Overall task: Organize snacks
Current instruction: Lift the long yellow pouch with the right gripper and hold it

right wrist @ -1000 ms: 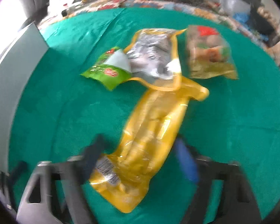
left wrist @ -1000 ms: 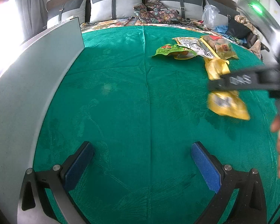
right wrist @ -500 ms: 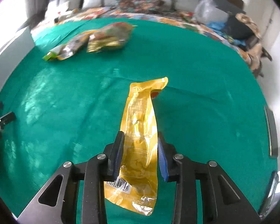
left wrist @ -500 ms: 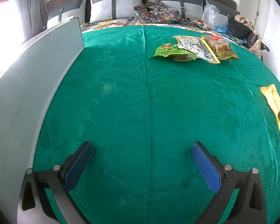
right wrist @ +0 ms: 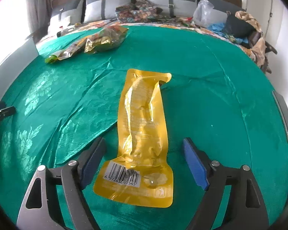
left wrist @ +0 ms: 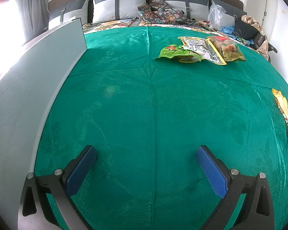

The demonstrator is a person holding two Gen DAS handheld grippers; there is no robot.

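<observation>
A long yellow snack pouch [right wrist: 144, 126] lies flat on the green cloth, barcode end toward me. My right gripper [right wrist: 144, 159] is open, its blue pads on either side of the pouch's near end, not touching it. The pouch also shows at the right edge of the left wrist view [left wrist: 284, 109]. A pile of snacks sits far off: a green packet [left wrist: 174, 52], a silver-and-yellow pouch [left wrist: 199, 48] and a clear bag of brown snacks [left wrist: 226, 48]. My left gripper [left wrist: 146, 168] is open and empty over bare cloth.
A grey upright panel [left wrist: 38, 88] runs along the left side. Pillows [left wrist: 119, 5], patterned fabric and bags lie at the back. The snack pile shows in the right wrist view [right wrist: 103, 38] at the far left. A dark strip [right wrist: 284, 117] edges the right side.
My right gripper carried the yellow pouch from the pile to the right side, laid it down and opened its jaws. The left gripper has not moved.
</observation>
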